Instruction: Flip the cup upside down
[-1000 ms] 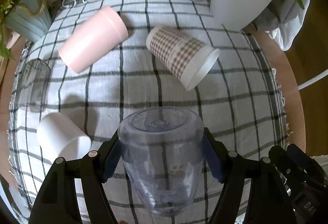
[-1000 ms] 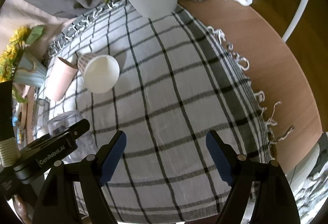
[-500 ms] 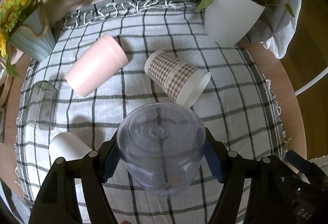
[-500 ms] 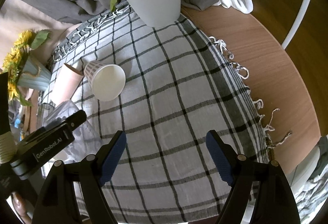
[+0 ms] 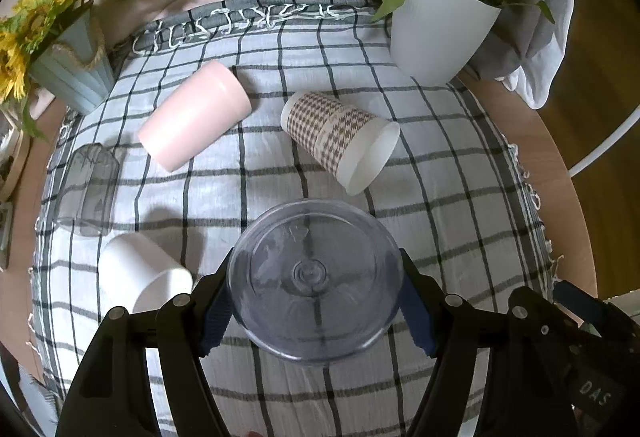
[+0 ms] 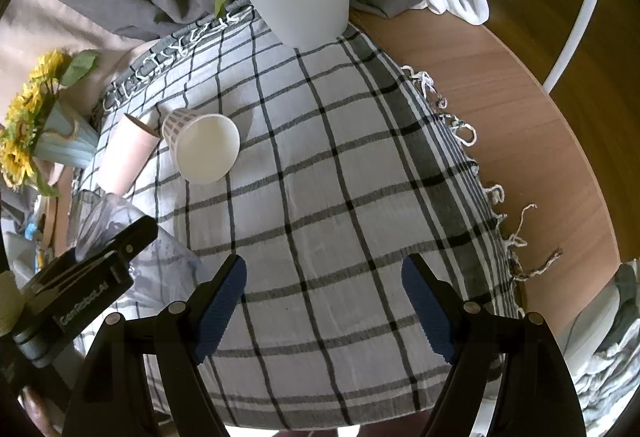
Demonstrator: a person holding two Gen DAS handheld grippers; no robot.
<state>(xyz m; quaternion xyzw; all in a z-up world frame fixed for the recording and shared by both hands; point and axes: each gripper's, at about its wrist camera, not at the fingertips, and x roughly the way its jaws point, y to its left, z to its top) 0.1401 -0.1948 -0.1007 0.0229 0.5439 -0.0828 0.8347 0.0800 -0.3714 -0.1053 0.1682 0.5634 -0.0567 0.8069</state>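
A round wooden table [image 6: 520,125] carries a checked cloth [image 5: 440,197], with grey drapery behind, a white planter [image 5: 436,33] at the far edge and a sunflower vase [image 5: 72,65] at far left. The left gripper [image 5: 316,293] is clamped on the clear cup [image 5: 316,281], its blue pads pressed to opposite sides of the wall; the cup's base faces the camera, so its mouth appears to point down at the cloth, though contact with the cloth cannot be confirmed. The right gripper [image 6: 322,301] hangs over bare cloth, jaws spread, holding nothing. Four other cups lie on their sides: pink cup [image 5: 194,121], houndstooth cup [image 5: 340,141], white cup [image 5: 140,273], grey glass [image 5: 88,189]. Risks, as judged: releasing before the rim sits flat could let the cup tip or roll; the smooth, thin wall may slip or flex under the pads; cloth wrinkles may rock the rim; the white cup lies just beside the left finger and could be nudged on withdrawal.
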